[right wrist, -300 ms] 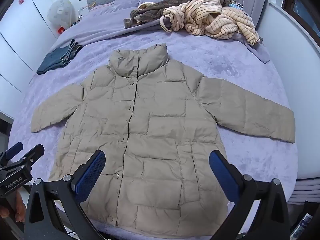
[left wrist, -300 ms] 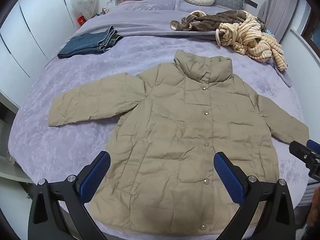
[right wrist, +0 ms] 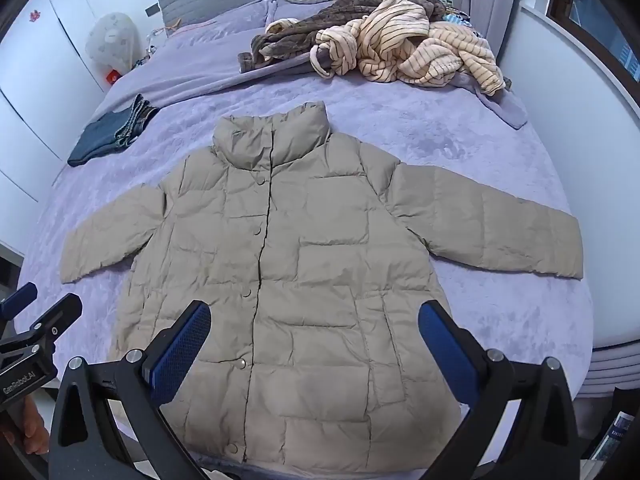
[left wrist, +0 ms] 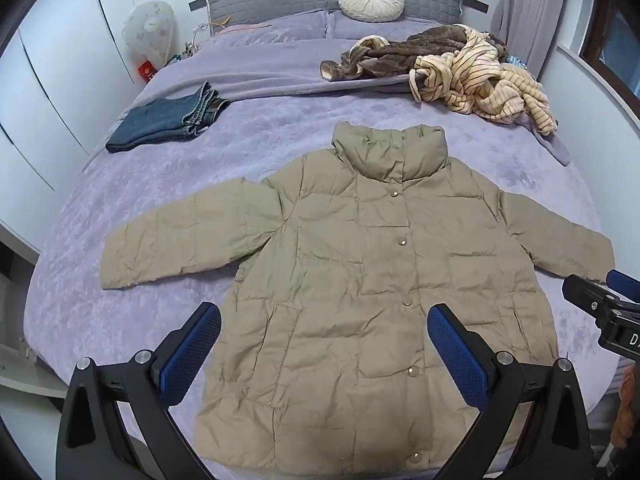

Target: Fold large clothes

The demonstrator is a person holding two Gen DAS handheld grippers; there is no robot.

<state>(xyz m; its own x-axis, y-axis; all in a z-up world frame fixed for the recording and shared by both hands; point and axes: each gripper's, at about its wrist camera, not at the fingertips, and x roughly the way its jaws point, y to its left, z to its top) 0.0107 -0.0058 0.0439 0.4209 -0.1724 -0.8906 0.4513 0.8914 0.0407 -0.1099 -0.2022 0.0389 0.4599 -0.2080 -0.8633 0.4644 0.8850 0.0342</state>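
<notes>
A: Jacket [left wrist: 360,280], khaki, quilted, snapped shut, lies flat front-up mid-bed [left wrist: 160,168], collar at 12 o'clock, sleeves out at 9 and 3.

B: Risks?

A: Puffy, slick fill; a shallow pinch may slip and folds may spring back. Left gripper [left wrist: 320,344] and right gripper [right wrist: 316,344] hover over the hem, jaws wide, holding nothing. Folded jeans [left wrist: 168,120] at 10 o'clock, clothes heap [left wrist: 460,68] at 1.

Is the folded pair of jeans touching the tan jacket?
Apart. The left wrist view shows purple bedspread between the jeans and the jacket.
</notes>
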